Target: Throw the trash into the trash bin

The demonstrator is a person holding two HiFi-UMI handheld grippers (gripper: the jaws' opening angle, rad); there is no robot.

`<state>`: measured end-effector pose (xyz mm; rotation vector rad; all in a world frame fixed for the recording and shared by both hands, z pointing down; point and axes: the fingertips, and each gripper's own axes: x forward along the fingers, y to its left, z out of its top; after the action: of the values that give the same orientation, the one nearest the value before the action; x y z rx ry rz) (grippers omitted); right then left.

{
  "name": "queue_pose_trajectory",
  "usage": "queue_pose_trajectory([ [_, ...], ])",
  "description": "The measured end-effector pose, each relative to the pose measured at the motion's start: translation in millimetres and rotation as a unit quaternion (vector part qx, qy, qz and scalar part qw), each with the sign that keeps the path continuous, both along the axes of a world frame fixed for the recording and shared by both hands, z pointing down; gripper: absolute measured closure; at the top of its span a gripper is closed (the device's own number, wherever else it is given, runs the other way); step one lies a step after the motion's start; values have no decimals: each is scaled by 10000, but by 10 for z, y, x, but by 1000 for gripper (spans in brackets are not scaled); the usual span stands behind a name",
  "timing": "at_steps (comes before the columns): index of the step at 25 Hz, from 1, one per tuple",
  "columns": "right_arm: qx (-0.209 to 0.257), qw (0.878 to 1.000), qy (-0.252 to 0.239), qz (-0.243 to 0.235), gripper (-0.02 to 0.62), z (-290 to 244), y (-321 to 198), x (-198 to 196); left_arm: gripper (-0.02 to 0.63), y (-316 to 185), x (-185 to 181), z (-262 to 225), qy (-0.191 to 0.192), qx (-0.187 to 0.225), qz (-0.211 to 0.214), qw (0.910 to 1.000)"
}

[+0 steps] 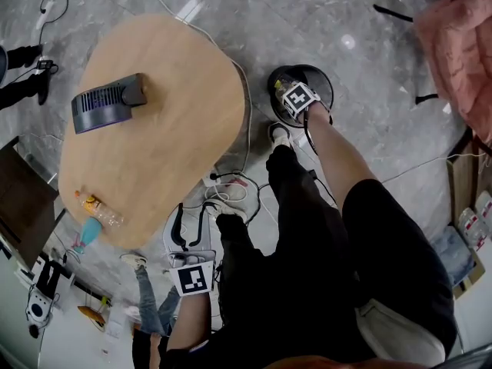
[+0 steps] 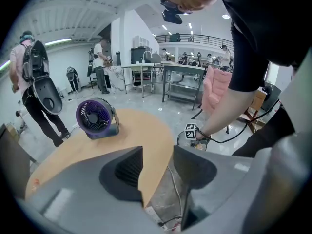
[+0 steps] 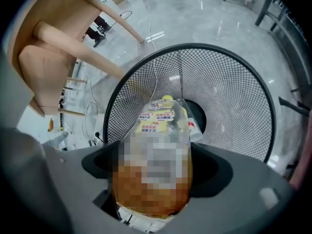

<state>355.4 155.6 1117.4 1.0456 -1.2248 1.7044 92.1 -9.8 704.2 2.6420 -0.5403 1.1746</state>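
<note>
My right gripper point(image 3: 156, 165) is shut on a plastic bottle point(image 3: 159, 123) with a yellow label and amber liquid. It holds the bottle cap-first over the mouth of a black wire-mesh trash bin point(image 3: 234, 96). From the head view, that gripper point(image 1: 287, 91) hangs over the bin point(image 1: 321, 81) on the floor, right of the wooden table point(image 1: 169, 129). A second bottle point(image 1: 100, 211) lies at the table's near-left edge. My left gripper point(image 2: 158, 156) is open with nothing between its fingers, low beside the table point(image 1: 191, 241).
A purple fan point(image 1: 106, 102) stands on the table. A power strip and cables point(image 1: 227, 184) lie on the floor between table and bin. A teal bottle point(image 1: 86, 234) sits below the table edge. Pink cloth point(image 1: 461, 44) hangs at the far right. People stand behind the table point(image 2: 34, 82).
</note>
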Motion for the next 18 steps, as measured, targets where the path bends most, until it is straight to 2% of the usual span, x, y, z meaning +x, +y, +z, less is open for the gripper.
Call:
queue_pose_trajectory([
  [5, 26, 9969, 591, -510, 130, -8, 43, 187, 405, 28, -16, 37, -59, -37, -20, 10000],
  [8, 299, 9974, 530, -375, 115, -98, 31, 124, 405, 95, 25, 1, 12, -39, 44, 10000],
  [13, 812, 9937, 766, -88, 109, -385, 26, 153, 405, 184, 112, -33, 240, 35, 174, 9996],
  [15, 906, 9919, 885, -75, 114, -508, 113, 154, 405, 216, 122, -84, 339, 73, 197, 9992],
  [18, 722, 9914, 1090, -12, 114, -713, 313, 143, 404, 246, 69, -176, 452, 140, 217, 9986],
])
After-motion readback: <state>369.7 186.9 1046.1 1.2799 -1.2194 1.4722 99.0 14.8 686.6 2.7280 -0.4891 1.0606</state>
